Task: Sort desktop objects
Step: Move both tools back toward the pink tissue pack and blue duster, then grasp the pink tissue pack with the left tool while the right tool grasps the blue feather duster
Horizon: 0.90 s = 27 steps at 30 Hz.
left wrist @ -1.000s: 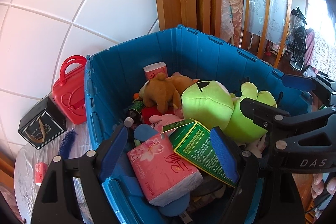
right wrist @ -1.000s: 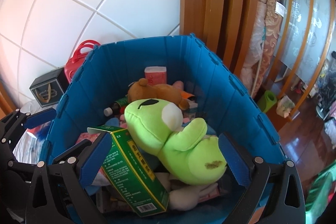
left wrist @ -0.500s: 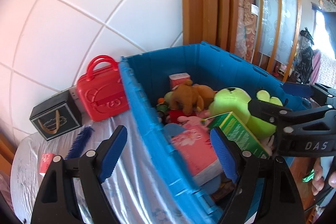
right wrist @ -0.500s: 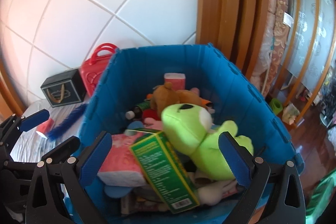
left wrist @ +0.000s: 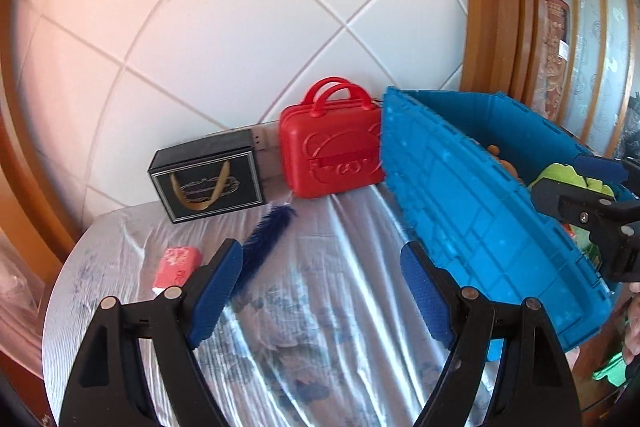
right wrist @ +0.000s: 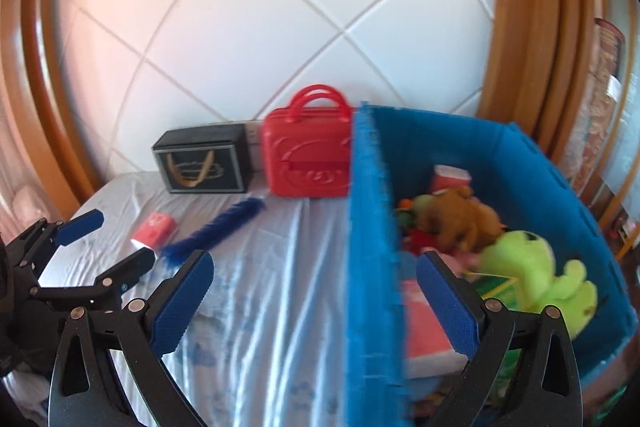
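Observation:
My left gripper [left wrist: 320, 291] is open and empty over the white cloth of the table [left wrist: 344, 331]. Ahead of it lie a blue feather [left wrist: 264, 239] and a small pink tissue pack [left wrist: 176, 265]. Behind them, by the wall, stand a black gift box [left wrist: 208, 183] and a red toy case [left wrist: 328, 147]. The blue crate [left wrist: 480, 219] sits to the right. My right gripper [right wrist: 316, 307] is open and empty above the crate's left wall [right wrist: 372, 247], not touching it. Inside are a green plush [right wrist: 528, 275], a brown plush [right wrist: 460, 215], a green box [right wrist: 496, 287] and a pink tissue pack [right wrist: 424, 331].
A white tiled wall [left wrist: 240, 7] backs the table, with wooden frames [left wrist: 492, 7] to the right. The round table edge [left wrist: 52, 307] curves at the left. The left gripper [right wrist: 108, 247] shows at the lower left of the right wrist view. A person's fingers [left wrist: 632, 327] are at the far right.
Both grippers have swung left, from over the crate's contents toward the table. The red case, black box, feather and pink pack now sit centrally. Both stay open.

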Tool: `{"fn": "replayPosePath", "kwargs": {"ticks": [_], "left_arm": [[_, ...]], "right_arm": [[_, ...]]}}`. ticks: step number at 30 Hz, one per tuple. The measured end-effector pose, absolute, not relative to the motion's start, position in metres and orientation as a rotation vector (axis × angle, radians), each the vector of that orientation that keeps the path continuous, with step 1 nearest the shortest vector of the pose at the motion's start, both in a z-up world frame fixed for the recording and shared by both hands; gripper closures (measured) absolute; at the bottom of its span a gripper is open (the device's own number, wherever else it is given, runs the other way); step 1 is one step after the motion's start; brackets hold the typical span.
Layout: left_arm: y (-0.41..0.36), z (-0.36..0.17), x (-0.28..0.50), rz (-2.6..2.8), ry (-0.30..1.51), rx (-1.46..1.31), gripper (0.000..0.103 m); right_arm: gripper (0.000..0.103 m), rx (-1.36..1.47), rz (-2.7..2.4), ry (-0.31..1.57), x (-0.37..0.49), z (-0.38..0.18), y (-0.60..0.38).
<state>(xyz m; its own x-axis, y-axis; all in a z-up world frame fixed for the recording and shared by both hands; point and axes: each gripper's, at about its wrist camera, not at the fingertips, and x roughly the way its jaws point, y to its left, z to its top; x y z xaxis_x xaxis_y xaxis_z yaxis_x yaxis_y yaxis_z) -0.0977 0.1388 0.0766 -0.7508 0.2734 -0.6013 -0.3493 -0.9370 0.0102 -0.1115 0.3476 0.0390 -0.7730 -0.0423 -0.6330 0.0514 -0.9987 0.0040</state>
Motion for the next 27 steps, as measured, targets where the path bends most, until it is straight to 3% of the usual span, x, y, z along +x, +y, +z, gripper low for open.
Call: {"fn": "replayPosePath", "kwargs": {"ticks": [13, 27], "left_arm": [[-0.044, -0.007, -0.166, 2.854, 0.023, -1.213, 0.022], [-0.087, -0.143, -0.294, 2.705, -0.081, -1.5, 0.022]], "right_arm": [[0.0, 1.159, -2.699, 0.078, -0.202, -0.031, 0.224], [0.0, 1.513, -2.519, -0.036, -0.345, -0.165, 0.176]]}}
